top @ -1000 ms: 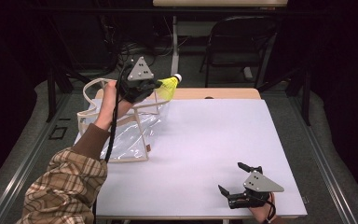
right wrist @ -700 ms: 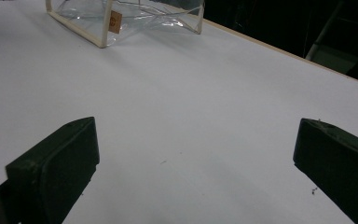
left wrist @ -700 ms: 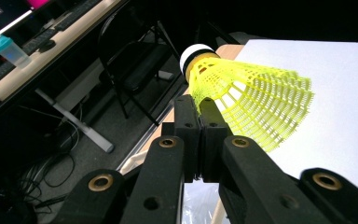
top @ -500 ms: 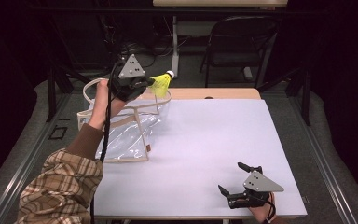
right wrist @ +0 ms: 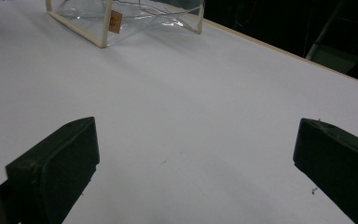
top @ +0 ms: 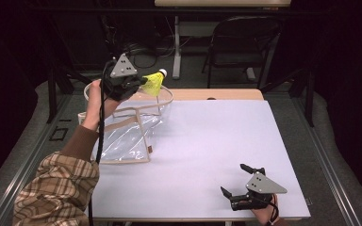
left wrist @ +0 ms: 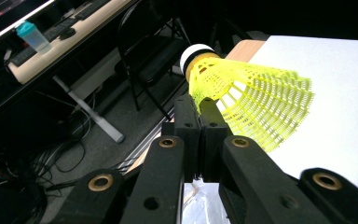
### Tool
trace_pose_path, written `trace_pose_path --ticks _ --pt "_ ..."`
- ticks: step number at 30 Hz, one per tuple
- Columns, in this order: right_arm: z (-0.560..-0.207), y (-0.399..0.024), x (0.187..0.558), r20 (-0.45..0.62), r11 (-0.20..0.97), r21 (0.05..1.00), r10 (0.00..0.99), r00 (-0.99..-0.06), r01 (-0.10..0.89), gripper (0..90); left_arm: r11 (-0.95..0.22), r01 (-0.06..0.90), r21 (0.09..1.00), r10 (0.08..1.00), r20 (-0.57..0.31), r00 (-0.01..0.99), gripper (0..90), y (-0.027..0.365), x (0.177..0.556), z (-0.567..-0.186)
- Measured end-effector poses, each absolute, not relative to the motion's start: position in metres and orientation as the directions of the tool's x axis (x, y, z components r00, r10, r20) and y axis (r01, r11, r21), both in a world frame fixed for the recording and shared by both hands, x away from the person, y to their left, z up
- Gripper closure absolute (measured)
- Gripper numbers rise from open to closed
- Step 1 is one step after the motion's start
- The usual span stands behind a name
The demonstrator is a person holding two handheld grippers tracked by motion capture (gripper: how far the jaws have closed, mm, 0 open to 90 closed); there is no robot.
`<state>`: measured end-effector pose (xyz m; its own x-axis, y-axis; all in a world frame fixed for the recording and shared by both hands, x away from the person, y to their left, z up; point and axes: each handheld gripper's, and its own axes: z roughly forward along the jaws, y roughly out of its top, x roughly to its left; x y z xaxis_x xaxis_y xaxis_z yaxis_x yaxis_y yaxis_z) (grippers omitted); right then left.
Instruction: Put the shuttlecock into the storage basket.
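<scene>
Shuttlecock (top: 154, 83) (yellow mesh skirt, white cork) is held in the air above the far-left corner of the table (top: 207, 141), over the rim of the clear bag (top: 127, 127). It is clamped by the left gripper (top: 139, 84), jaws closed onto the edge of the skirt. In the left gripper view the skirt (left wrist: 247, 100) is seen pinched between the two pads, near the cork end, with the cork (left wrist: 196, 56) pointing up and away from the gripper.

Grip is taken on the skirt edge rather than the cork, probably because thin mesh fits between flat pads and a round cork would roll out (judgement, not seen). Mesh looks soft, so deformation under the pads is to be expected.

The bag is lying on the table at the left edge, beige-trimmed, mouth and handles raised toward the far side. The shuttlecock is positioned right at that opening, so either insertion or removal is in hand; which one cannot be told from a single moment.

Right gripper (top: 245, 186) is parked at the near-right part of the table, well apart from the bag. Its jaws are spread wide with nothing between them; bare tabletop (right wrist: 205, 121) is seen between the pads. Likely kept idle there to stay clear of the left hand's path.
</scene>
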<state>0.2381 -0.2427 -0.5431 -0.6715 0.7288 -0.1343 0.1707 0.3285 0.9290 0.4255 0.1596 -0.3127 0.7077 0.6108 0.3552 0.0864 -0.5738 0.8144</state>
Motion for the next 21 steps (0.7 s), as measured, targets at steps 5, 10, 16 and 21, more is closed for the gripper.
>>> trace_pose_path --ticks 5,10,16,21 --pt "-0.543 -0.243 0.238 -0.133 0.328 0.929 0.729 -0.671 0.172 0.0 -0.567 0.099 0.818 0.627 0.351 0.696 89.2 0.167 0.426 -0.313" --pt "-0.543 -0.243 0.238 -0.135 0.329 0.929 0.729 -0.671 0.169 0.0 -0.564 0.109 0.818 0.639 0.349 0.686 89.2 0.173 0.427 -0.314" --pt "-0.543 -0.243 0.238 -0.137 0.33 0.929 0.729 -0.671 0.168 0.0 -0.563 0.124 0.817 0.652 0.347 0.674 89.2 0.181 0.429 -0.316" --pt "-0.543 -0.243 0.238 -0.136 0.33 0.929 0.728 -0.672 0.169 0.0 -0.557 0.135 0.819 0.666 0.343 0.663 89.2 0.186 0.43 -0.317"
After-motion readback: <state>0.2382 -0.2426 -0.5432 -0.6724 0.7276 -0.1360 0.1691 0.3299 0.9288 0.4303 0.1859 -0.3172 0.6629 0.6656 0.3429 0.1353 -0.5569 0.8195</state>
